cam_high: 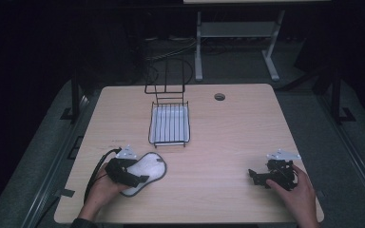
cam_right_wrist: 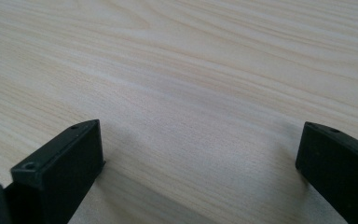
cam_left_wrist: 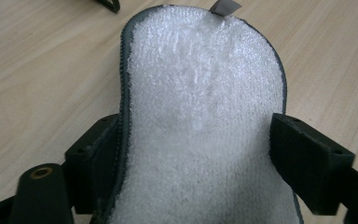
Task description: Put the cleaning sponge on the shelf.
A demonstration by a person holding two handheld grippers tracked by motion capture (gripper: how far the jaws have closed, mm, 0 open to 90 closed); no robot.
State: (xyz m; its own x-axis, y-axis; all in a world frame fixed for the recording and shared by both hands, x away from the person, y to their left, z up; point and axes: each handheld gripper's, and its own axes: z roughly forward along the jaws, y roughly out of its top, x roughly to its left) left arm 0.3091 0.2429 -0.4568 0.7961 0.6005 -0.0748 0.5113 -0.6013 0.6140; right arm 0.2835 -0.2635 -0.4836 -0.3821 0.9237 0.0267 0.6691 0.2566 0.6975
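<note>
A white fleecy insole (cam_high: 148, 167) with a dark stitched rim lies on the wooden table (cam_high: 218, 137) at the front left. My left gripper (cam_high: 140, 179) is over its near end. In the left gripper view the insole (cam_left_wrist: 200, 107) runs between the two black jaws, which press on both its edges, and its left edge curls upward. My left gripper (cam_left_wrist: 193, 140) is shut on it. At the front right my right gripper (cam_high: 253, 175) rests low on the table, held by a hand. It (cam_right_wrist: 200, 149) is open over bare wood.
A black wire basket (cam_high: 169, 141) with a tall wire back and a white liner stands at the table's middle back. A round cable hole (cam_high: 219, 97) is to its right. A white table frame (cam_high: 237, 33) stands on the dark floor beyond.
</note>
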